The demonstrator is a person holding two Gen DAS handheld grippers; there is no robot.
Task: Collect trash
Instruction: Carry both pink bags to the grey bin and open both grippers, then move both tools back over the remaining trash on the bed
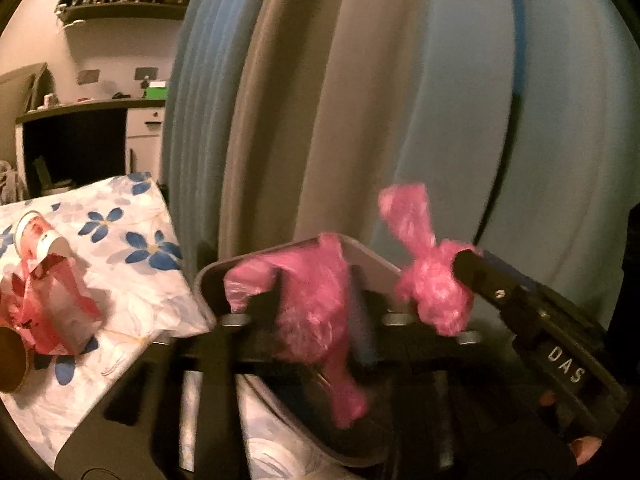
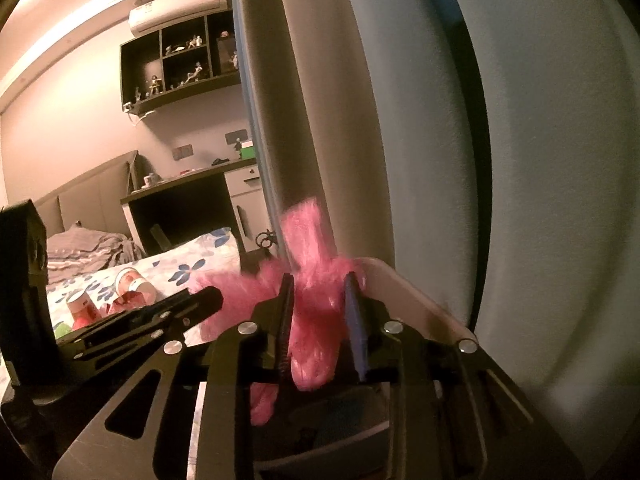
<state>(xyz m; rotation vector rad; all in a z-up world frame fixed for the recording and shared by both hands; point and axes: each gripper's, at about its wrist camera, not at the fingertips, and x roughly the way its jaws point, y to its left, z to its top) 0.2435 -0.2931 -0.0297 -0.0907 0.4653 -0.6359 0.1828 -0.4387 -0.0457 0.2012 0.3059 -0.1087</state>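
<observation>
Pink plastic bag [image 2: 310, 320] pinched by right hand-held gripper [image 2: 320, 300].

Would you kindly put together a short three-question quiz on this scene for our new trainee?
1. True or false: the pink bag lies between the fingers of the right gripper.
2. The flowers printed on the bedsheet are: A red, B blue, C green.
3. Fill in: in the left wrist view, the label on the right gripper reads ___.

Key: 1 true; 2 B; 3 DAS.
</observation>
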